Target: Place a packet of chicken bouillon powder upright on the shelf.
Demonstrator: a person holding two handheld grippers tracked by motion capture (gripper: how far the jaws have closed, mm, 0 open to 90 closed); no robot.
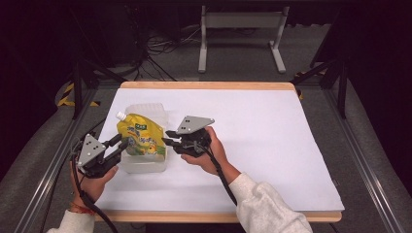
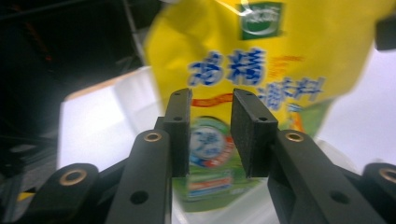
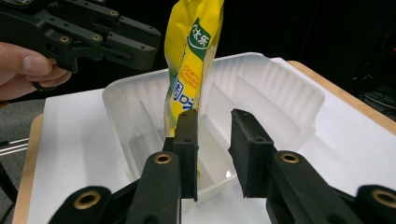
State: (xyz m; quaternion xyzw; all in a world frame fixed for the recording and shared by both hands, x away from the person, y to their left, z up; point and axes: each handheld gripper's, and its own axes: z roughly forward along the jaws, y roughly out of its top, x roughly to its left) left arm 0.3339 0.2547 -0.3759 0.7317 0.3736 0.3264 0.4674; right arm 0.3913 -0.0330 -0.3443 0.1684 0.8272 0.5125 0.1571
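A yellow spouted pouch (image 1: 138, 136) with blue lettering stands upright in a translucent white plastic container (image 1: 151, 110) at the left of the white-covered table (image 1: 252, 131). My left gripper (image 1: 121, 143) is at the container's left side, its jaws apart and aimed at the pouch (image 2: 261, 56); nothing is pressed between its pads (image 2: 211, 100). My right gripper (image 1: 167, 137) is at the container's right side, also with its jaws apart (image 3: 215, 116) and nothing in them. In the right gripper view the pouch (image 3: 191, 46) rises from the ribbed container (image 3: 280, 88), with the left gripper (image 3: 149, 42) behind it.
The white cover spreads wide to the right of the container, bounded by the wooden table edge (image 1: 204, 85). Beyond the table stand a grey metal frame (image 1: 240, 29) and loose cables (image 1: 163, 46) on the floor. Metal rails (image 1: 48, 165) run along both sides.
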